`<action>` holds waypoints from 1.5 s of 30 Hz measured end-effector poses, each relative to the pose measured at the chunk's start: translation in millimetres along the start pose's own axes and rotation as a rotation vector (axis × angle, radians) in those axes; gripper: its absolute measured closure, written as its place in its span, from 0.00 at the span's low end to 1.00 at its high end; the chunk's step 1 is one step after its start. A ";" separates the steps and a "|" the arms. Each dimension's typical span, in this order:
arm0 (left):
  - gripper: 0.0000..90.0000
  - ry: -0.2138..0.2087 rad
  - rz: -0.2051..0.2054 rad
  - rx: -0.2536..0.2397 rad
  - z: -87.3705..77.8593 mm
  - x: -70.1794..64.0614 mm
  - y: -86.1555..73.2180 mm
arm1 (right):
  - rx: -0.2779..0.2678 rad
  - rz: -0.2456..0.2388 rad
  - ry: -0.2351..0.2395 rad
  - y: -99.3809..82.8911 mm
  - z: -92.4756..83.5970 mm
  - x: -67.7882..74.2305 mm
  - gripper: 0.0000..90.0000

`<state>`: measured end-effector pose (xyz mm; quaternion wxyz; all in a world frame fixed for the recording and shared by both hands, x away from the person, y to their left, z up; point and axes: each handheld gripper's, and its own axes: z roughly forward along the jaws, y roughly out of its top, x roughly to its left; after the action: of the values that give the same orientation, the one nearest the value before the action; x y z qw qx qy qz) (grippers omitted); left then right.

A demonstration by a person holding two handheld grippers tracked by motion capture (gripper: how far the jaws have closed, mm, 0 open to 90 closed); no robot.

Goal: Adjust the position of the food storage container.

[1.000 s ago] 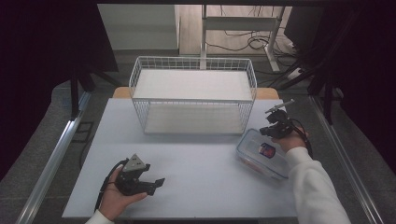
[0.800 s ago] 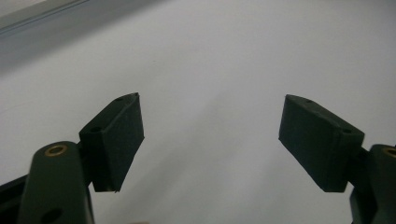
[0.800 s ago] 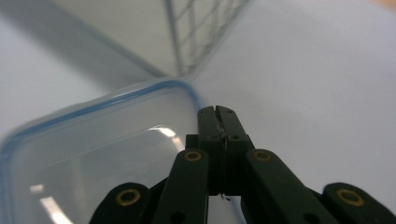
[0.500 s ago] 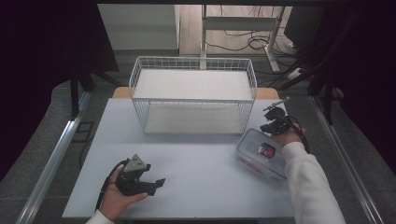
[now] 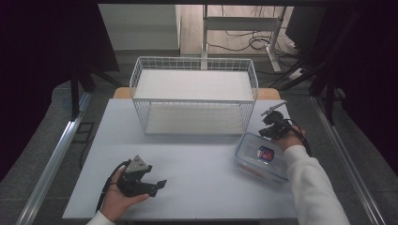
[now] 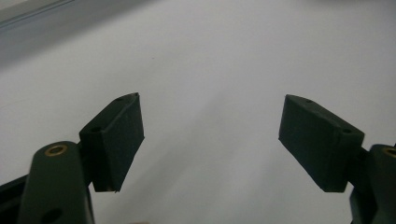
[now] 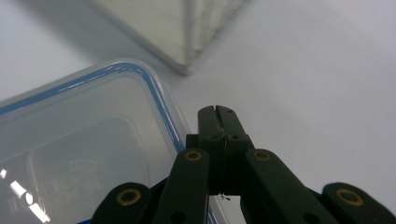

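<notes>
A clear plastic container (image 5: 261,158) with a blue-rimmed lid (image 7: 88,140) lies at the right of the white table; a small red and blue item (image 5: 265,153) shows through the lid. My right gripper (image 5: 265,131) sits at the container's far edge, jaws shut with nothing between them. In the right gripper view its tips (image 7: 217,113) hover just beside the lid's rim, over bare table. My left gripper (image 5: 157,186) rests in a hand near the table's front left. Its jaws stand wide open (image 6: 210,140) above the bare table.
A white wire basket (image 5: 195,96) stands at the back middle of the table (image 5: 197,183); its near right corner (image 7: 187,32) lies just ahead of the right gripper. A metal rail (image 5: 56,154) runs along the left, and cables lie on the floor behind.
The right hand and gripper have shifted slightly left along the container's far edge. The left gripper has stayed where it was.
</notes>
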<state>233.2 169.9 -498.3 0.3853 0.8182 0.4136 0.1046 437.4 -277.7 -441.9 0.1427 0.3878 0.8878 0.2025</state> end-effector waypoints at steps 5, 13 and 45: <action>0.24 -0.002 0.000 0.001 -0.1 0.0 -0.4 | -0.014 -0.080 0.055 0.5 -0.2 29.2 0.99; 0.24 -0.004 0.005 0.011 1.9 -0.7 -0.6 | -0.021 -0.187 0.081 -0.4 -3.0 57.5 0.99; 0.24 0.000 0.016 0.001 0.6 -3.0 -0.3 | 0.072 0.241 -0.129 -124.3 -49.2 10.0 0.99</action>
<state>231.3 167.5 -498.4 0.3839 0.8218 0.4070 0.1075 332.2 -359.2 -458.1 0.1600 0.5087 0.8305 0.1610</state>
